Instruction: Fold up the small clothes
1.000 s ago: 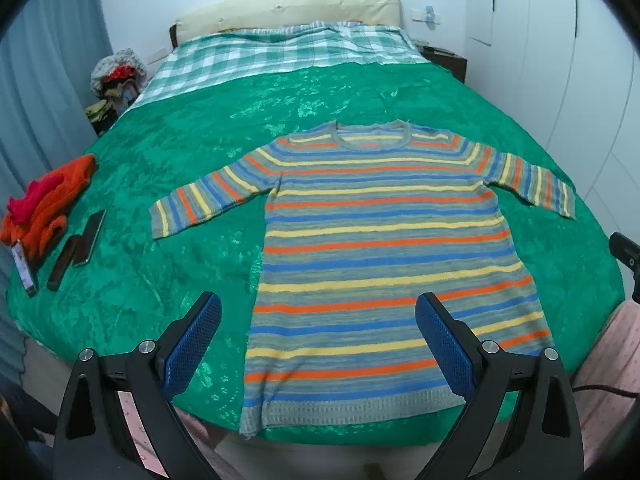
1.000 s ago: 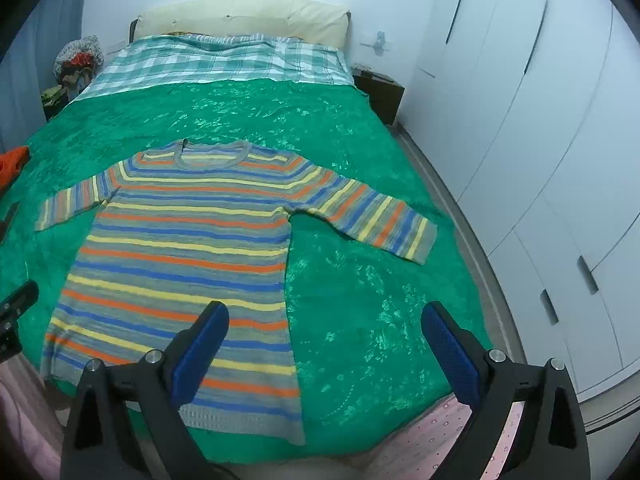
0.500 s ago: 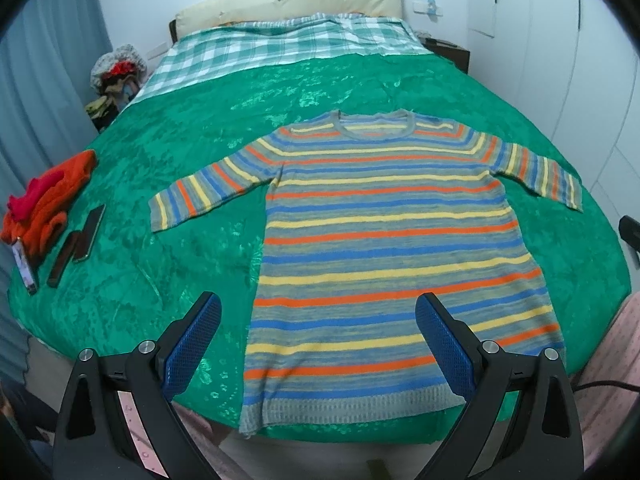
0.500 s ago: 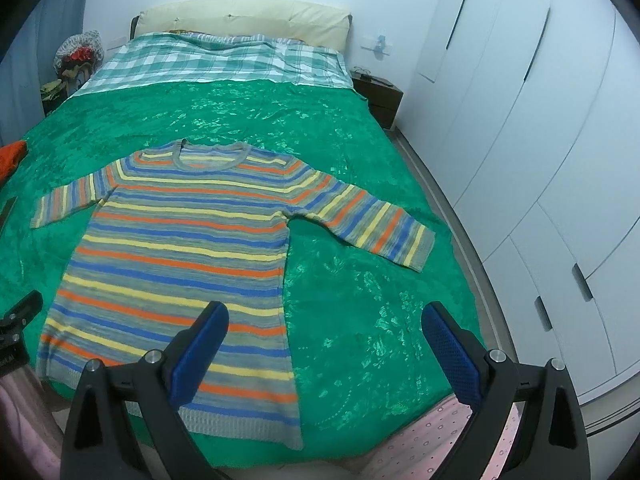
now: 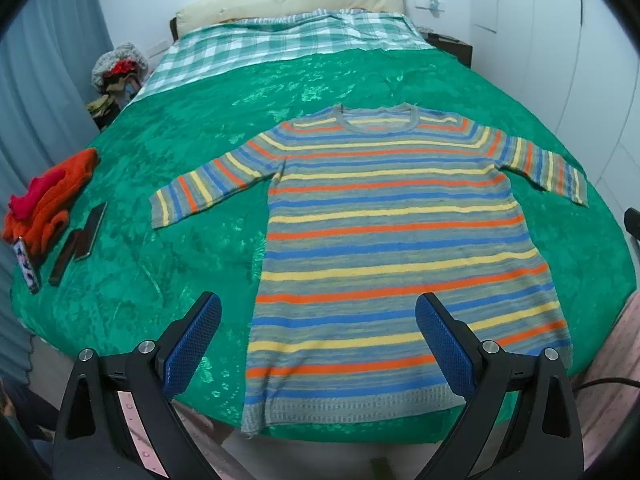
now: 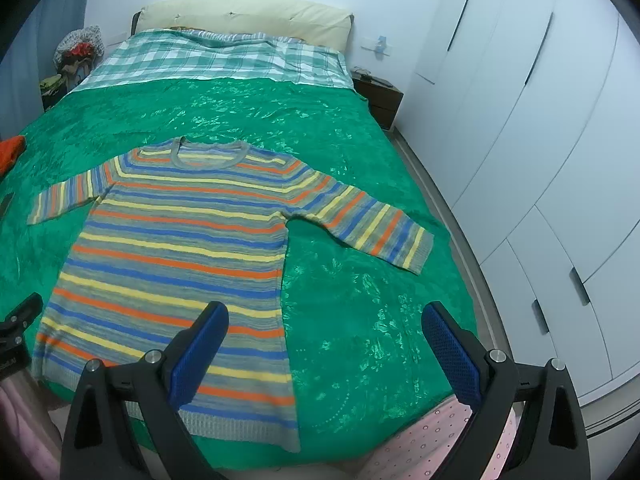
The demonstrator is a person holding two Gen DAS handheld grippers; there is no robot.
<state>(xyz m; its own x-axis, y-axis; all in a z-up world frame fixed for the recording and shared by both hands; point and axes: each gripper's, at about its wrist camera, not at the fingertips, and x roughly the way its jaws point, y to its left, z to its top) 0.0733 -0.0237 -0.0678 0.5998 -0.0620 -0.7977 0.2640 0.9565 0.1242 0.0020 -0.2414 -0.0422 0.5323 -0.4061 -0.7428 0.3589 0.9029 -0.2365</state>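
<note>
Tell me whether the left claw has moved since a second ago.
Yes. The left claw has eased slightly forward over the bed: the striped sweater sits lower and larger, its hem nearer.

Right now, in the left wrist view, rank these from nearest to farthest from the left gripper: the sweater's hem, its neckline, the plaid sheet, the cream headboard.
From the left gripper:
1. Sweater's hem, at the bed's near edge, between the fingers.
2. Neckline, mid-bed.
3. Plaid sheet, at the bed's far end.
4. Cream headboard, against the back wall.

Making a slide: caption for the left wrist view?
Open left gripper above striped sweater spread flat on green bedspread.
</note>
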